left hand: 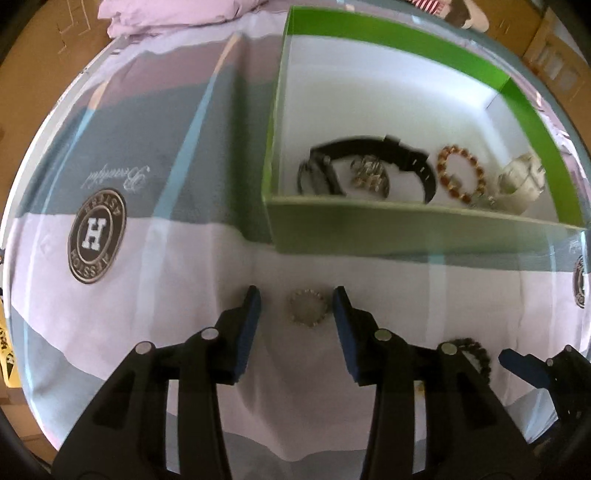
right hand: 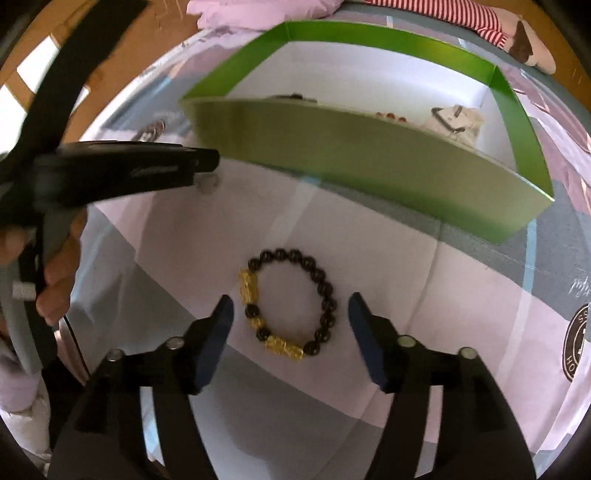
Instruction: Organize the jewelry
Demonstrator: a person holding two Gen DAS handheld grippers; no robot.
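A small pale beaded bracelet [left hand: 308,307] lies on the bedsheet between the fingers of my left gripper [left hand: 297,301], which is open and not touching it. A black bead bracelet with gold charms [right hand: 291,304] lies flat on the sheet between the fingers of my right gripper [right hand: 291,314], open wide around it without contact. The green box [left hand: 406,229] beyond holds a black watch [left hand: 369,162], a silver piece [left hand: 369,175], an amber bead bracelet [left hand: 461,173] and a white band [left hand: 521,181]. The black bracelet [left hand: 476,354] and a right fingertip [left hand: 521,365] show at the left wrist view's lower right.
The patterned sheet carries a round brown logo [left hand: 96,236]. A pink pillow [left hand: 173,14] and a striped toy [right hand: 480,18] lie at the far edge. In the right wrist view the left tool's black body [right hand: 122,173] and the hand holding it [right hand: 55,266] fill the left side.
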